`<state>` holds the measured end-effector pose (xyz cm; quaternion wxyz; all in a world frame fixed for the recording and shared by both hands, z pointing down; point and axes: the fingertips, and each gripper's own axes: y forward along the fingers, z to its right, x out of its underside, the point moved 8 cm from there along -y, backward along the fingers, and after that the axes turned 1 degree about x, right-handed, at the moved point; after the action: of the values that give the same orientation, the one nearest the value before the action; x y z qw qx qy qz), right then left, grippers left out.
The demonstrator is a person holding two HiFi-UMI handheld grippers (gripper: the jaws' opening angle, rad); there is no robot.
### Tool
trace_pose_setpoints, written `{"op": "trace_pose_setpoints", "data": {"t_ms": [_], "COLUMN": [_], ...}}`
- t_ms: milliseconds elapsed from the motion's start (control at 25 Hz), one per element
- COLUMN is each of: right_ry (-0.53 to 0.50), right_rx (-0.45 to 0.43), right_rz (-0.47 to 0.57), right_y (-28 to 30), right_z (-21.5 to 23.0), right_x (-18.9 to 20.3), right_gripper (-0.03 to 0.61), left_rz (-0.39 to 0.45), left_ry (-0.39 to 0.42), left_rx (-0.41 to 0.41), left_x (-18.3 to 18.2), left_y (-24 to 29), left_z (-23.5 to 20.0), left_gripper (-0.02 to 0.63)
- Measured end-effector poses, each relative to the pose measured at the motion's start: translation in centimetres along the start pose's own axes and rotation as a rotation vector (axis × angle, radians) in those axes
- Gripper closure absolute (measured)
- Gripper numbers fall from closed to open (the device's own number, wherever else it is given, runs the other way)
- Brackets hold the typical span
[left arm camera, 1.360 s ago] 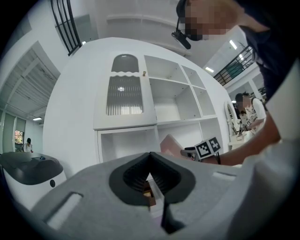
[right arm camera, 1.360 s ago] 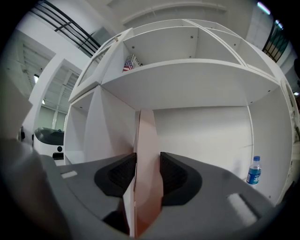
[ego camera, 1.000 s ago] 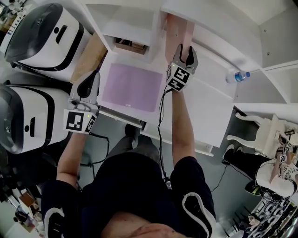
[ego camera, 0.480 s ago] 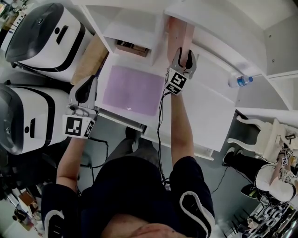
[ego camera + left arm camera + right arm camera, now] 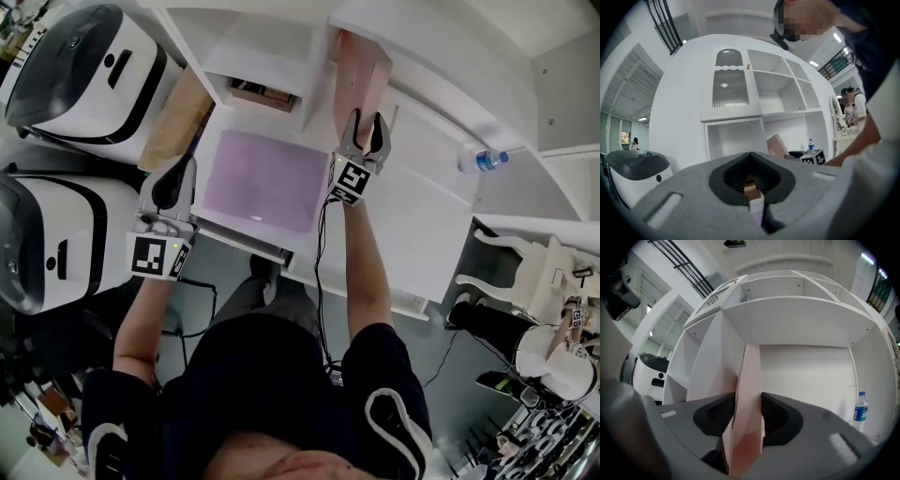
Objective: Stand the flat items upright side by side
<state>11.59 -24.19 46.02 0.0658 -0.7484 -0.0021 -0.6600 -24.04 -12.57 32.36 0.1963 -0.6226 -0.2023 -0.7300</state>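
Observation:
A pink flat item (image 5: 361, 75) stands upright on its edge in a lower compartment of the white shelf unit (image 5: 441, 56), close to the left divider. My right gripper (image 5: 366, 120) straddles its near end. In the right gripper view the pink item (image 5: 750, 380) fills the gap between the dark pads, and the jaws are opening. A lilac flat item (image 5: 267, 178) lies flat on the white desk (image 5: 422, 225). My left gripper (image 5: 173, 178) hovers off the desk's left edge, shut and empty. In the left gripper view its jaws (image 5: 751, 187) meet.
A brown board (image 5: 178, 117) leans at the desk's left end. A small open box (image 5: 262, 94) sits behind the lilac item. A water bottle (image 5: 483, 159) stands on the shelf at right. Two white machines (image 5: 84, 66) stand at left, and a white chair (image 5: 534, 272) at right.
My right gripper has drawn back along the pink item toward me while the item stayed in the compartment. The left gripper shifted only slightly.

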Motion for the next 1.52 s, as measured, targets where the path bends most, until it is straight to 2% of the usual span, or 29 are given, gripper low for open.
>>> {"op": "trace_pose_setpoints", "data": {"t_ms": [400,920,1240,1520], "right_ry": [-0.032,-0.082,-0.113,-0.138], "right_rx": [-0.065,-0.147,-0.19,-0.217], "right_rz": [-0.141,-0.167,-0.216,-0.235], "right_y": [-0.2,-0.3,-0.7,-0.5], "right_z": [-1.9,-5.9,-6.6,-7.0], "right_x": [3.5,3.9,5.2,4.6], "right_gripper": [0.414,0.417,0.402,0.396], "left_rz": [-0.005,-0.006,-0.014,-0.013], "left_ry": [0.004,-0.007,-0.013,-0.018], "left_rx": [0.003,-0.003,-0.02,-0.024], "left_x": [0.2,0.5,0.9,1.0], "left_y": [0.2,0.0,-0.6,-0.8], "left_z": [0.2,0.5,0.1,0.1], "left_gripper": [0.612,0.612,0.611,0.611]}}
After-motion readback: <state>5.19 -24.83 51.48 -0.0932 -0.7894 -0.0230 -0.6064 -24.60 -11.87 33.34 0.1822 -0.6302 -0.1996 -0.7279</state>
